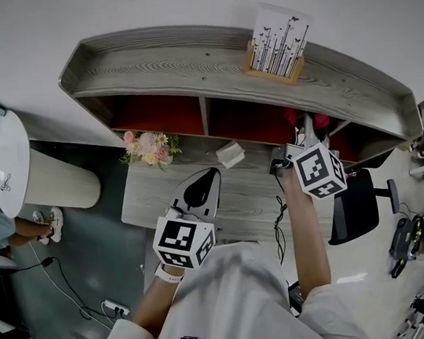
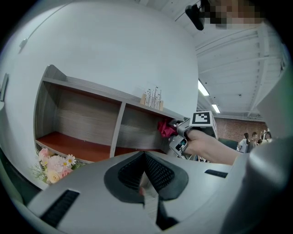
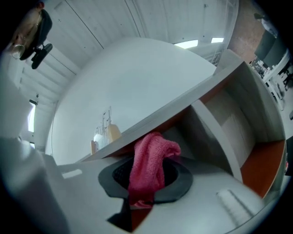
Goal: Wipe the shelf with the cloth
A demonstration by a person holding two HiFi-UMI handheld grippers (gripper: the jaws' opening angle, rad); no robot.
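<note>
risks first: pink cloth [image 3: 149,167] is pinched in the r gripper [image 1: 303,131] by one bunched fold only, rest flops loose over the jaws. dragging it along a board could prob pull it out. bunched like that it'd also wipe only a thin strip. gripper body sits close under the top board of the shelf [image 1: 189,64] and near the divider, so a wide sweep could knock either. card holder [image 1: 279,43] on top might get jolted.

cloth is at the mouth of the right-hand compartment. can't tell if it touches the red bottom board.

pose: r arm stretched fwd, gripper pointing into the shelf and rolled to one side. l gripper [image 1: 209,178] is low near the body over the desk [image 1: 152,199], arm bent, jaws together w/ nothing in them.
</note>
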